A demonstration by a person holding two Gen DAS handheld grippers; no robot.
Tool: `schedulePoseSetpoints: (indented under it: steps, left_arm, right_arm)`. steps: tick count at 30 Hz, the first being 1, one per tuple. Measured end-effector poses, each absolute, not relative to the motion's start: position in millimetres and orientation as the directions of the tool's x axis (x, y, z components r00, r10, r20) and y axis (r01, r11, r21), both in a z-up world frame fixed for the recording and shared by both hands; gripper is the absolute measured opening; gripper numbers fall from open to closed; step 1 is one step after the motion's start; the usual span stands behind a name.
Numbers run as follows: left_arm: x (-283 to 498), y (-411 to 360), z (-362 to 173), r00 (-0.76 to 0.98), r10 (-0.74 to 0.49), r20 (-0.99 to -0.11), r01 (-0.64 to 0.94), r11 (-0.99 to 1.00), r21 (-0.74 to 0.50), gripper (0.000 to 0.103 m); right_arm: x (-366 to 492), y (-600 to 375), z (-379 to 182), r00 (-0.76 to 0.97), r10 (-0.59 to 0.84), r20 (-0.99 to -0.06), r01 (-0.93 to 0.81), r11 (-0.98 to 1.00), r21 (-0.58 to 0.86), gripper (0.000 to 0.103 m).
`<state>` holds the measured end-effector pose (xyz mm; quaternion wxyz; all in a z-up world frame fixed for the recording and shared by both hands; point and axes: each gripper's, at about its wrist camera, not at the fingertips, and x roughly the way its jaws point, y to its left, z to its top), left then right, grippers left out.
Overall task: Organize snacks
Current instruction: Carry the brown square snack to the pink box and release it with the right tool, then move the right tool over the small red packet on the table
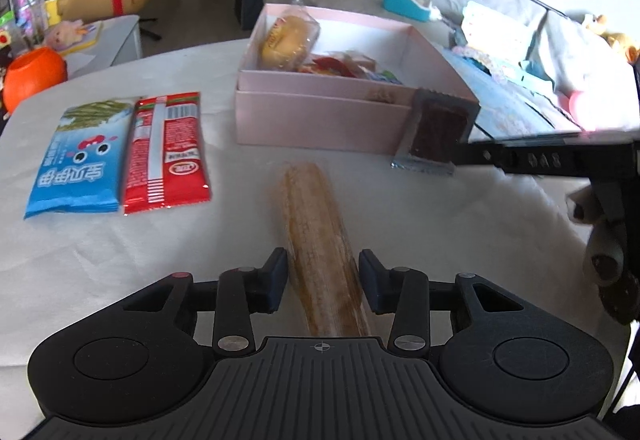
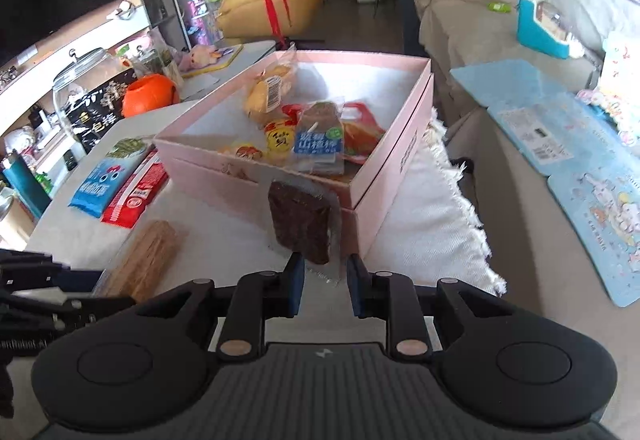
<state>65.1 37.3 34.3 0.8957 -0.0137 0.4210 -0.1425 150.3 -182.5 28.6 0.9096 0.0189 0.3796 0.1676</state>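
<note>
Sunlit living-room clutter, a grey sofa and yellow chair, lies behind a desk [image 1: 120, 280] draped in white woven cloth. From the left wrist view, the left gripper [image 1: 322, 282] has its blue pads narrowed on either side of a long tan wafer-like stick in clear crinkly wrap [image 1: 320, 240], which lies flat on the cloth pointing away toward the far box; the pads look closed on its near end, probably a grip made low so the slippery film cannot slide. Far left lie a glossy blue foil snack packet [image 1: 78, 160] and, touching it, a red foil snack packet [image 1: 166, 152], both flat and unhandled. At the far centre sits a pale pink rigid cardboard box [image 1: 320, 120], open-topped, already holding wrapped buns and sachets. At right, the right gripper [image 1: 460, 154] reaches in sideways, pinching a dark brown grainy slab in clear film [image 1: 440, 128] upright against the box's near corner. From the right wrist view, the same gripper's pads [image 2: 296, 280] are nearly together, clamping the thin sealed edge of the brown slab, which stands on end just before the pink box wall, likely raised this way to clear the rim and drop inside. The wafer stick lies near left, the foil packets beyond it.
</note>
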Motion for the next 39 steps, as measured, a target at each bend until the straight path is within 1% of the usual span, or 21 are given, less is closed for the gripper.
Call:
schedulePoseSetpoints:
  steps: [4, 7, 9, 10, 14, 17, 21, 24, 30, 31, 33, 39]
  left_arm:
    - [62.8, 37.4, 33.2, 0.597, -0.26, -0.759, 0.237, 0.961, -0.143, 0.044]
    - [61.3, 37.8, 32.4, 0.594, -0.261, -0.761, 0.235, 0.961, -0.146, 0.044]
    - [60.6, 37.6, 32.6, 0.595, -0.26, -0.76, 0.234, 0.961, -0.145, 0.044]
    - [60.7, 37.6, 32.6, 0.596, -0.26, -0.76, 0.234, 0.961, -0.146, 0.044]
    - [61.2, 35.8, 31.7, 0.598, -0.26, -0.758, 0.232, 0.962, -0.147, 0.044]
    - [60.0, 37.9, 31.1, 0.599, -0.265, -0.756, 0.229, 0.961, -0.155, 0.043]
    - [58.5, 41.6, 31.3, 0.602, -0.267, -0.752, 0.217, 0.962, -0.167, 0.042]
    - [58.7, 44.8, 32.0, 0.612, -0.254, -0.749, 0.203, 0.966, -0.162, 0.042]
    - [58.8, 55.9, 33.6, 0.631, -0.22, -0.744, 0.152, 0.975, -0.159, 0.041]
    - [58.5, 58.7, 33.9, 0.633, -0.215, -0.744, 0.145, 0.977, -0.159, 0.041]
    - [57.9, 63.3, 34.2, 0.637, -0.203, -0.743, 0.128, 0.979, -0.158, 0.041]
    - [58.7, 70.3, 33.1, 0.64, -0.192, -0.744, 0.1, 0.981, -0.167, 0.041]
  right_arm:
    - [159.3, -178.2, 32.9, 0.673, 0.324, -0.665, -0.293, 0.942, 0.163, 0.023]
    - [170.4, -175.9, 32.7, 0.698, 0.29, -0.655, -0.267, 0.954, 0.138, 0.023]
    - [176.8, -176.0, 32.1, 0.7, 0.287, -0.654, -0.256, 0.956, 0.146, 0.024]
    - [177.5, -175.5, 32.1, 0.692, 0.301, -0.656, -0.262, 0.952, 0.16, 0.026]
    - [175.0, -166.4, 33.4, 0.687, 0.327, -0.649, -0.294, 0.942, 0.163, 0.043]
    - [172.7, -159.9, 35.5, 0.692, 0.341, -0.637, -0.314, 0.936, 0.16, 0.047]
    - [155.5, -153.3, 44.0, 0.658, 0.437, -0.613, -0.423, 0.888, 0.179, 0.048]
    - [138.9, -150.4, 45.8, 0.609, 0.499, -0.617, -0.495, 0.847, 0.196, 0.048]
    - [123.7, -144.8, 37.3, 0.598, 0.462, -0.655, -0.513, 0.848, 0.13, 0.048]
    - [122.9, -144.3, 36.2, 0.597, 0.457, -0.66, -0.517, 0.848, 0.119, 0.05]
    - [123.6, -144.1, 32.9, 0.584, 0.455, -0.673, -0.524, 0.844, 0.116, 0.054]
    - [125.7, -133.9, 19.6, 0.566, 0.429, -0.704, -0.504, 0.856, 0.116, 0.055]
